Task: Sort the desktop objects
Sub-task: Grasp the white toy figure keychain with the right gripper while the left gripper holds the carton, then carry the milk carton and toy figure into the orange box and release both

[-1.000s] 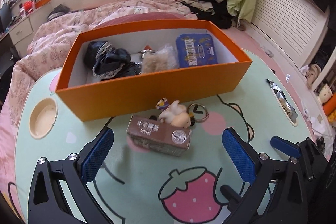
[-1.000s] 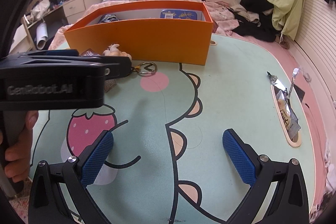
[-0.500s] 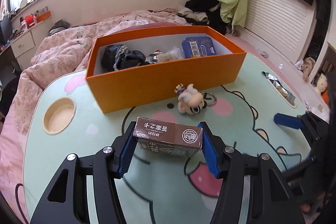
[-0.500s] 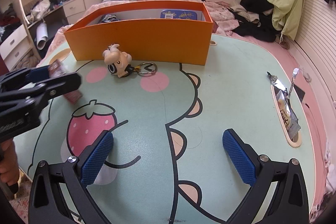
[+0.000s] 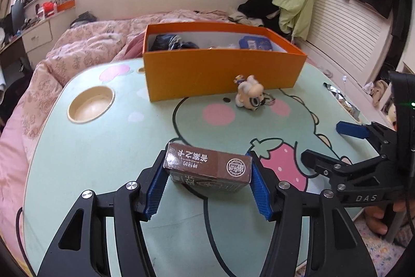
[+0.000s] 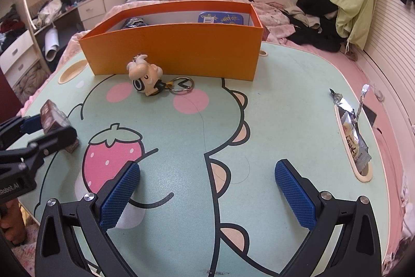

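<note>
left gripper (image 5: 207, 179): jaws opening around brown carton (image 5: 208, 165) | white print, round seal

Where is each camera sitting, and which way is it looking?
Left wrist: rides the left gripper, looking down over its fingers, which are opening around the brown box, toward the orange box; a hand shows bottom right.
Right wrist: rides the right gripper, open over the table; a hand shows bottom left.
Shared: brown box, orange box, keychain toy.

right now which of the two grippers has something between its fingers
The left gripper: the brown box sits between its blue pads, jaws opening. The right gripper stands wide over bare table with nothing between its fingers.
</note>
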